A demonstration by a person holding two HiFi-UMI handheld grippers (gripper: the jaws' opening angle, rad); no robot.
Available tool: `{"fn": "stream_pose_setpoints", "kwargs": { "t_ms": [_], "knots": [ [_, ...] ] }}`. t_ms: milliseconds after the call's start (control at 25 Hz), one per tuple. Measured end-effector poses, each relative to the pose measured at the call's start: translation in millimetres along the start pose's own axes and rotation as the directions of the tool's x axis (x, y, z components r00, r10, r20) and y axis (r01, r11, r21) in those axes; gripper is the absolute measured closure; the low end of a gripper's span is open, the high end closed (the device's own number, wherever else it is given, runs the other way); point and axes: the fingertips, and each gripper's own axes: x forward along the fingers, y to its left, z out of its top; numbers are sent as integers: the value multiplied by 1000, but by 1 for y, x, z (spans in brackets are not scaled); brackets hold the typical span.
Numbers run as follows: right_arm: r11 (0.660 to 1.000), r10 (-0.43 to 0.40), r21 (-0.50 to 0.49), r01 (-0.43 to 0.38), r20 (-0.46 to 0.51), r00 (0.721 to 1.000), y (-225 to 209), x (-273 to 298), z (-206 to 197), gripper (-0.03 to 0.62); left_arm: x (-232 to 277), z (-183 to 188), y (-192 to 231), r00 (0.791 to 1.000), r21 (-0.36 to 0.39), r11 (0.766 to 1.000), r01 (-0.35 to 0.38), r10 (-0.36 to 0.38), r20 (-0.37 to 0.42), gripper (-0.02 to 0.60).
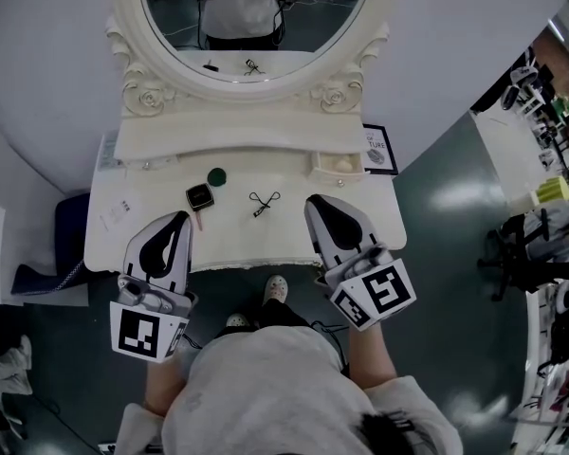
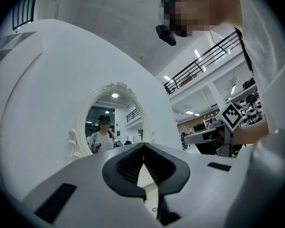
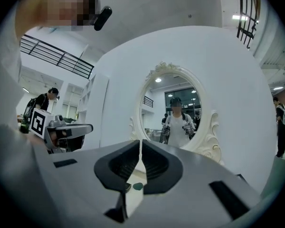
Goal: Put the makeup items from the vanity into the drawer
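Left claw (image 1: 182,216): jaws together on nothing; we hold it level over the vanity (image 1: 375,211) front edge, below the mirror (image 1: 256,8) and to its left.
Right claw (image 1: 314,201): jaws together, empty; below the mirror, to its right, nearer the drawer.
Compact (image 1: 200,197), green pot (image 1: 216,175), black clip (image 1: 263,202): loose on the top below the mirror, outside the drawer.
Drawer (image 1: 339,165): pulled out under the mirror's right side, we judge to receive items; contents unclear.
Why: we judge empty claws beside loose items suit a reach.

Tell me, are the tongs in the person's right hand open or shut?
Shut. In the right gripper view, the tips of the right tongs meet, with nothing held between them.
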Motion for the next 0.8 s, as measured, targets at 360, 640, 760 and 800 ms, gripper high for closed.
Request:
{"fn": "stream_pose_setpoints", "kwargs": {
  "t_ms": [360,640,760,800],
  "knots": [
    [1000,-8,-7,8,36,999,24,-21,10,565,-21,8,-6,1000,-2,1000,14,-14,5,566],
    [1000,0,-13,0,51,999,37,-28,15,565,-31,15,-8,1000,-9,1000,14,-14,18,566],
    [1000,8,-20,-7,54,999,42,-29,15,565,-34,15,-7,1000,-12,1000,10,-10,21,566],
    [1000,10,-22,-9,54,999,43,-29,15,565,-35,15,-7,1000,-12,1000,9,-9,21,566]
  ]
}}
